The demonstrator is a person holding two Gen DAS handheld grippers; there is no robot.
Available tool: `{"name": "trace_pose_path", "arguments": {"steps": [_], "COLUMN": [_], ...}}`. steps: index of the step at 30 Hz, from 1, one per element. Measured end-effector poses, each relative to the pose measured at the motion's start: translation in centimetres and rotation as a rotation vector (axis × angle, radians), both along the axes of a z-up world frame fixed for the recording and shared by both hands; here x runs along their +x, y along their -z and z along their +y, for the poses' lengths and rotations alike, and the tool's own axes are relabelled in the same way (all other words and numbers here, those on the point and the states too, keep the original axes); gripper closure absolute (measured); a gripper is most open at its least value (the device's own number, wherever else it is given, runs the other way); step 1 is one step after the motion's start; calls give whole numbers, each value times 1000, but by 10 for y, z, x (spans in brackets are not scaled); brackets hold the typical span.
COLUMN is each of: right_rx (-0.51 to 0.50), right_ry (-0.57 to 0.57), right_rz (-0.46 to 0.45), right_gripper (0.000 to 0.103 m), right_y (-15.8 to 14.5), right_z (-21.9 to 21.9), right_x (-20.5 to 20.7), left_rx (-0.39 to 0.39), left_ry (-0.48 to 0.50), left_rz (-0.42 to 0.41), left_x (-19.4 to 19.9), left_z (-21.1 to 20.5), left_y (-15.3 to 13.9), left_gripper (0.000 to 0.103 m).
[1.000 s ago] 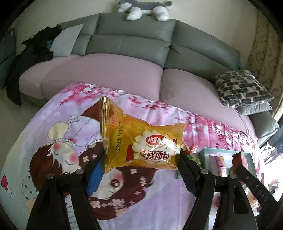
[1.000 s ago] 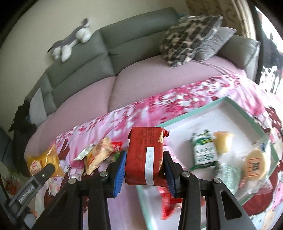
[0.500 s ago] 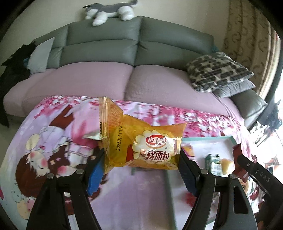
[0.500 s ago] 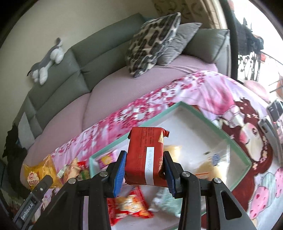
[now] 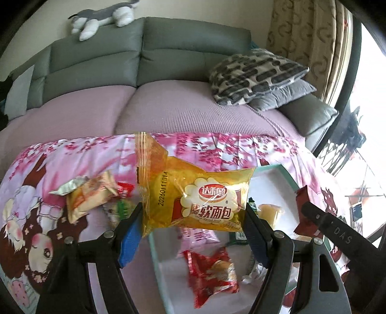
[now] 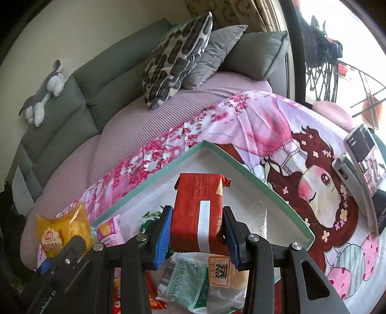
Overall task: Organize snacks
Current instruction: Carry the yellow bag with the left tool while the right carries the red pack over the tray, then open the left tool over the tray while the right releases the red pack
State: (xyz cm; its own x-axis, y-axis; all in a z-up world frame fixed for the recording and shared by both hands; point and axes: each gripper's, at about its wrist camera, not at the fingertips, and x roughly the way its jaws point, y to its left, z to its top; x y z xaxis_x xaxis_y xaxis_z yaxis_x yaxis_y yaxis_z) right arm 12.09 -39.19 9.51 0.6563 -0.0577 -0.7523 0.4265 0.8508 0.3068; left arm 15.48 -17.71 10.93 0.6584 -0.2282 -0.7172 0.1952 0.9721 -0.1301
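Observation:
My left gripper point(image 5: 191, 229) is shut on a yellow bread packet point(image 5: 193, 195) and holds it above the left edge of the white box with a green rim point(image 5: 154, 251). My right gripper point(image 6: 196, 231) is shut on a red snack packet point(image 6: 197, 212) and holds it over the box point(image 6: 263, 186). The box holds several snacks, among them a red packet point(image 5: 212, 273), a jelly cup point(image 5: 270, 212) and a green packet point(image 6: 185, 287). The yellow packet also shows in the right wrist view point(image 6: 60, 231).
Loose snacks point(image 5: 89, 193) lie on the pink cartoon-print cloth point(image 5: 43, 193) left of the box. A phone on a stand point(image 6: 361, 169) stands at the right. Behind is a grey sofa point(image 5: 144, 60) with cushions point(image 5: 253, 74) and a plush toy point(image 5: 103, 17).
Both grippers have swung right, toward the box. The left one now holds its packet at the box's left edge; the right one holds its packet over the box's middle.

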Motion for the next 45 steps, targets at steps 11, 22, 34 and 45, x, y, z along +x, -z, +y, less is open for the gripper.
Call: {"name": "trace_pose_path", "arguments": {"steps": [11, 22, 34, 45], "right_rx": [-6, -18, -32, -60], "right_ry": [-4, -2, -5, -28], "right_rz": [19, 29, 29, 52], "right_gripper": [60, 57, 57, 49], "right_y": [9, 5, -2, -3], "right_z": [1, -1, 1, 6], "right_x": [3, 1, 0, 1], "left_rx": [30, 56, 38, 59], "left_ry": [39, 68, 51, -38], "left_rz": [-19, 28, 21, 7], "left_x": [14, 14, 9, 10], "left_z": [-28, -41, -30, -8], "left_y": [6, 17, 6, 0], "left_gripper": [25, 24, 18, 13]}}
